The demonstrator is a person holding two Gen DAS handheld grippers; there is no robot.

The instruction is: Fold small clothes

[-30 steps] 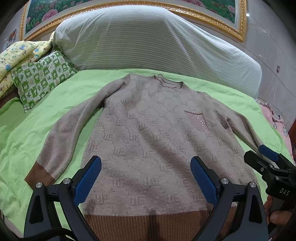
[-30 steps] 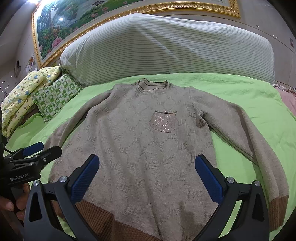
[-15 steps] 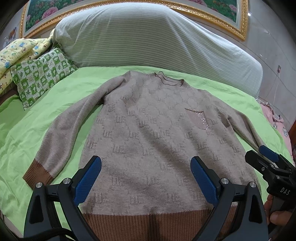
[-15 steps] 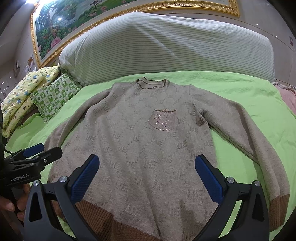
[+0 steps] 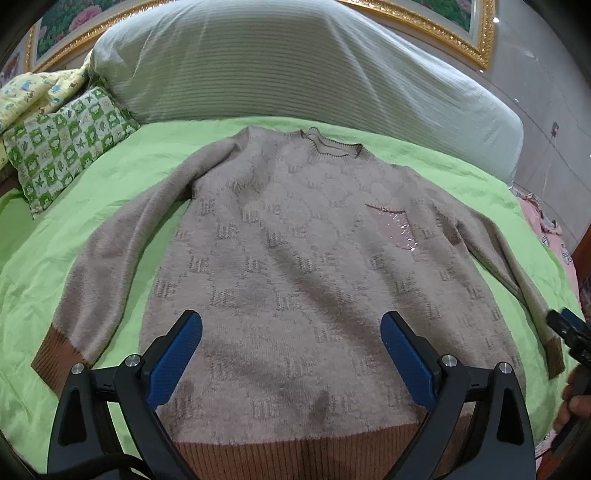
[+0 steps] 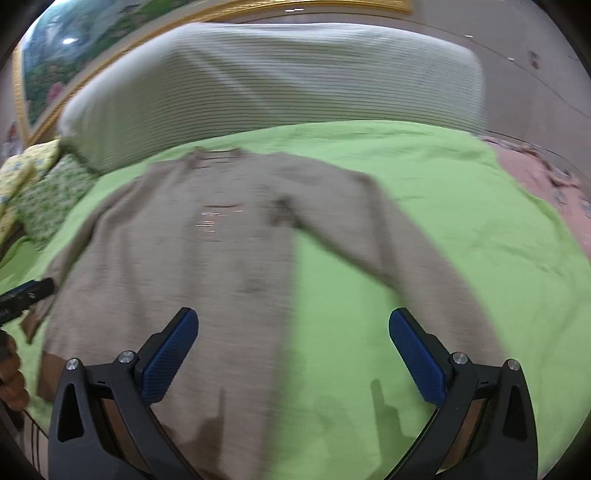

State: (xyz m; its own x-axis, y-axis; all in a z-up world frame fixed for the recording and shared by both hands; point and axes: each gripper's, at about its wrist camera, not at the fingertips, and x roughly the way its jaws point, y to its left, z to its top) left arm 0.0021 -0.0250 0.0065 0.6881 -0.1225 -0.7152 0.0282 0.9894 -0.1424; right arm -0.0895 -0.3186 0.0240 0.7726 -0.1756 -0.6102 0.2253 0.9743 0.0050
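Two claws hover over a beige knitted sweater that lies spread flat, front up, on a bed covered by a lime-green sheet. The left claw has its blue-padded fingers spread wide and grips nothing; it hangs above the lower part of the sweater's body, near the brown ribbed hem. The right claw is likewise wide open and empty, and sits over the sweater's edge on the right side, one blue pad above the knit and the other above the sleeve, with bare sheet showing between them. The right wrist view is blurred, so fine detail there cannot be read.

The sweater's neck points toward the head of the bed. Both sleeves slant outward and down from the shoulders; the left sleeve ends in a brown cuff on the sheet, well apart from the body. A shiny pink pocket sits on the chest. The right sleeve runs diagonally across the sheet.

At the head of the bed a large striped bolster stands against a gold-framed picture. A green checked pillow lies beside the bolster, with a yellow printed cloth just behind it. Pink fabric lies beyond the sheet's far right edge.
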